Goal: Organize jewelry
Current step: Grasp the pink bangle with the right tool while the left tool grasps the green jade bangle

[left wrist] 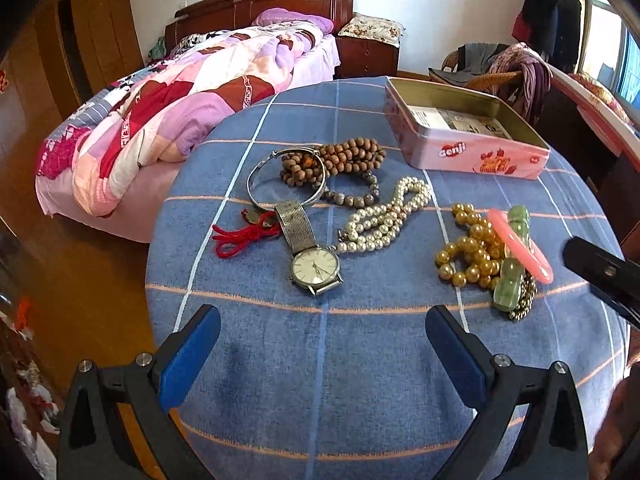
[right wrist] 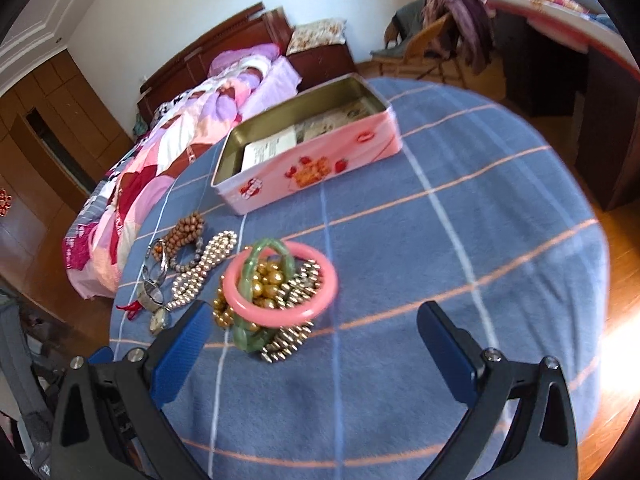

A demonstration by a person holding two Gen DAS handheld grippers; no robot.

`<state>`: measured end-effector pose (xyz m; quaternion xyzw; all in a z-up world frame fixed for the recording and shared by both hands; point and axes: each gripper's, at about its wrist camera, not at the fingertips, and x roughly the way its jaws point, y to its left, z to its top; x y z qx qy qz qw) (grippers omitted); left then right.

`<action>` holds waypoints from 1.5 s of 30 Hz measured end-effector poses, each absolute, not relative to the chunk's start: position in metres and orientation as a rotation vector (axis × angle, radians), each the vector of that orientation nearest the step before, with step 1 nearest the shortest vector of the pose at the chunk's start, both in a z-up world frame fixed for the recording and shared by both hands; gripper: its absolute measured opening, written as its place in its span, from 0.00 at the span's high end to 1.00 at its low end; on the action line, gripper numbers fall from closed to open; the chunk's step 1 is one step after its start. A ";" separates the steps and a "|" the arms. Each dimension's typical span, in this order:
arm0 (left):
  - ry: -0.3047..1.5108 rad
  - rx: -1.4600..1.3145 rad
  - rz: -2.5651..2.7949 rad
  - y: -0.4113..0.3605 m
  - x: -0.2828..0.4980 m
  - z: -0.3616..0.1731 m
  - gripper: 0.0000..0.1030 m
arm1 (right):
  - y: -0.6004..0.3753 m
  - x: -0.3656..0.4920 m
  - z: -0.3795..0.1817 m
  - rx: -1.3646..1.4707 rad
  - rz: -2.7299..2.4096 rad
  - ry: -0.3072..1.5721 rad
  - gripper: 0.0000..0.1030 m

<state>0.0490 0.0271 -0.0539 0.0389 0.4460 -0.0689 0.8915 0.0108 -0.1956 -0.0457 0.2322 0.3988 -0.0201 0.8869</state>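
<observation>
Jewelry lies on a round table under a blue checked cloth (left wrist: 360,360). In the left wrist view a silver wristwatch (left wrist: 315,268) lies just beyond my open left gripper (left wrist: 323,322), with a silver bangle (left wrist: 256,184), brown wooden beads (left wrist: 352,156), a white pearl string (left wrist: 384,220) and a red cord (left wrist: 236,240) behind it. To the right, a pink bangle (left wrist: 520,250) rests on gold beads (left wrist: 472,256) and a green bead bracelet (left wrist: 512,276). The same pink bangle (right wrist: 280,286) sits just ahead of my open right gripper (right wrist: 314,320). An open pink tin (right wrist: 308,160) stands farther back.
The pink tin (left wrist: 464,132) holds a printed paper. A bed with a pink patterned quilt (left wrist: 160,120) is left of the table, a wicker chair with clothes (left wrist: 500,68) behind it. The table edge drops to a wooden floor (right wrist: 624,300) on the right.
</observation>
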 end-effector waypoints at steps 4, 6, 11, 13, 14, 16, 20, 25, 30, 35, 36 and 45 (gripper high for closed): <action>0.931 0.066 -0.151 0.031 0.053 -0.053 0.01 | -0.189 0.037 -0.052 0.487 0.019 0.875 0.00; 0.926 0.071 -0.153 0.032 0.054 -0.053 0.01 | -0.183 0.049 -0.059 0.465 0.046 0.913 0.00; 0.926 0.081 -0.156 0.033 0.056 -0.053 0.01 | -0.171 0.065 -0.064 0.384 0.036 0.962 0.04; 0.930 0.080 -0.164 0.032 0.056 -0.053 0.01 | -0.168 0.065 -0.063 0.331 0.013 0.964 0.19; 0.930 0.081 -0.168 0.031 0.056 -0.053 0.01 | -0.168 0.064 -0.063 0.313 0.011 0.963 0.20; 0.929 0.082 -0.174 0.031 0.056 -0.053 0.01 | -0.168 0.062 -0.063 0.299 0.032 0.964 0.20; 0.923 0.085 -0.197 0.027 0.054 -0.052 0.01 | -0.183 0.052 -0.057 0.392 0.089 0.927 0.20; 0.913 0.099 -0.256 0.015 0.051 -0.049 0.01 | -0.205 0.036 -0.032 0.435 0.053 0.832 0.20; 0.938 0.081 -0.371 -0.006 0.052 -0.049 0.01 | -0.224 0.024 -0.021 0.399 -0.068 0.774 0.20; 0.932 0.095 -0.415 -0.036 0.064 -0.048 0.05 | -0.240 0.011 -0.025 0.385 -0.144 0.764 0.20; 0.933 0.100 -0.419 -0.039 0.066 -0.049 0.11 | -0.242 0.008 -0.025 0.386 -0.148 0.762 0.20; 1.003 0.052 -0.455 -0.042 0.078 -0.064 0.65 | -0.244 0.000 -0.022 0.378 -0.140 0.748 0.20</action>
